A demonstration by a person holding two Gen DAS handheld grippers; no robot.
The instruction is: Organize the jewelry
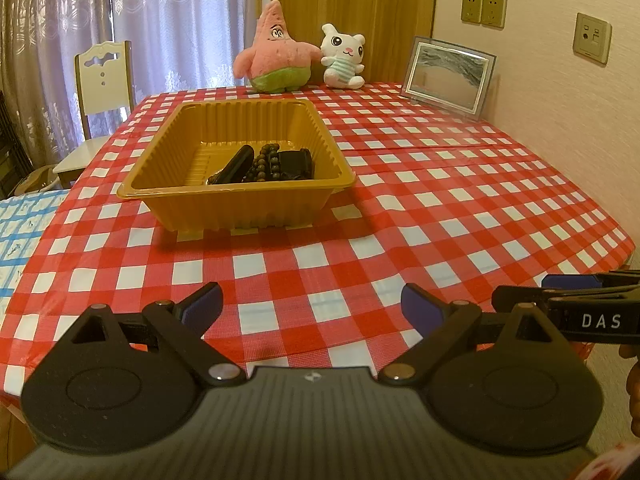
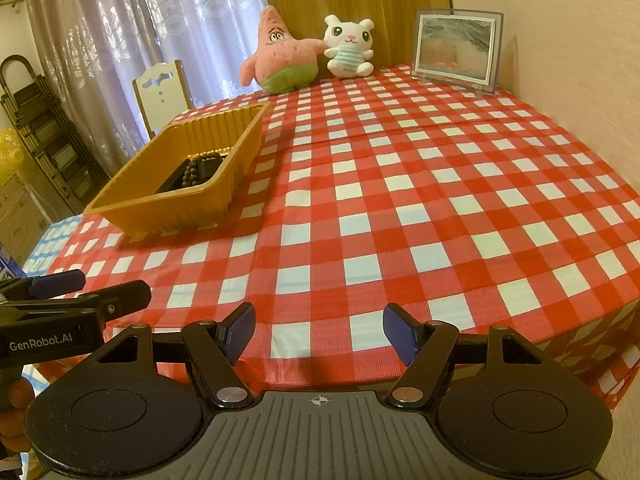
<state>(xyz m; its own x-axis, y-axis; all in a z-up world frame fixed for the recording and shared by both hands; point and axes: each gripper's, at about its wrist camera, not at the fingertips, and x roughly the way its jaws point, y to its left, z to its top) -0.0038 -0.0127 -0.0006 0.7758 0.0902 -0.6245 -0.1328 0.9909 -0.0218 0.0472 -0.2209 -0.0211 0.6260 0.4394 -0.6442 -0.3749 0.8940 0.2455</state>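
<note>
A yellow-brown plastic tray [image 1: 240,200] stands on the red checked tablecloth; it also shows at the left of the right wrist view [image 2: 168,208]. Inside it lie a brown bead bracelet [image 1: 266,162], a dark oblong piece [image 1: 236,166] and a black piece [image 1: 296,164]; the beads show in the right wrist view [image 2: 194,170]. My left gripper [image 1: 312,306] is open and empty, near the table's front edge, well short of the tray. My right gripper [image 2: 319,330] is open and empty at the front edge, right of the left one.
A pink starfish plush [image 1: 276,52], a white plush [image 1: 344,58] and a framed picture [image 1: 448,76] stand at the table's far edge. A white chair [image 1: 104,80] stands at the left. A wall runs along the right. A blue patterned cloth [image 1: 24,224] lies left.
</note>
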